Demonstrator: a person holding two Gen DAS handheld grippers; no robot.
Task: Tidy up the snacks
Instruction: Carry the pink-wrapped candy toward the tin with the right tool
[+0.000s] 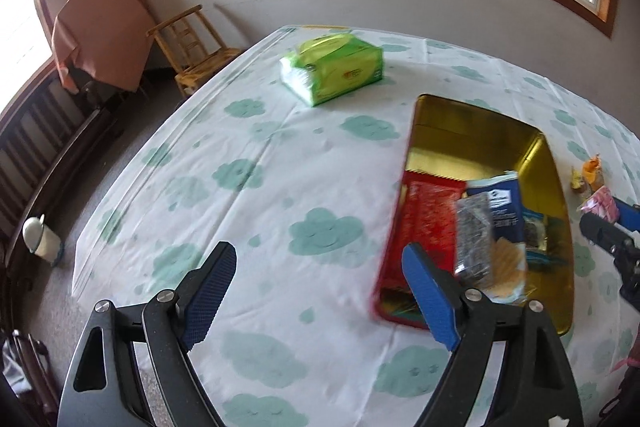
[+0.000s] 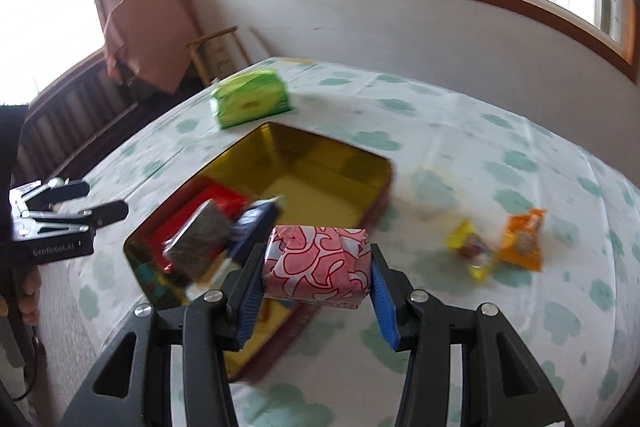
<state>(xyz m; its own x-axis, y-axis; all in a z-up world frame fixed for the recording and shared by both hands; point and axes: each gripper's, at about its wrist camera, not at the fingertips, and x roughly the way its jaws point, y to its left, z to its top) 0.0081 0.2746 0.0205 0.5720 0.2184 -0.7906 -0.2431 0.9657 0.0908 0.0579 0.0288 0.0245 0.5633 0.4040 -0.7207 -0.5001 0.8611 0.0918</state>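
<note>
Your right gripper has its fingers clamped on the two short ends of a pink-and-white wrapped snack block, held level and clear of the desk. That flat, end-to-end hold looks chosen so the block can go down into the tin without tipping. The block hangs just over the near rim of the open gold tin, whose red outer wall shows below it.

Your left gripper carries nothing; its fingers stand wide apart above the cloud-print cloth, just beside the tin's left wall, probably waiting there to steady it.

Inside the tin, a red packet, a dark speckled packet and a blue packet crowd the near end, while the far half shows bare gold floor, the likeliest spot for the block.

Further right, a yellow snack packet and an orange snack packet lie loose on the desk, near each other. Beyond the tin sits a green tissue pack.
</note>
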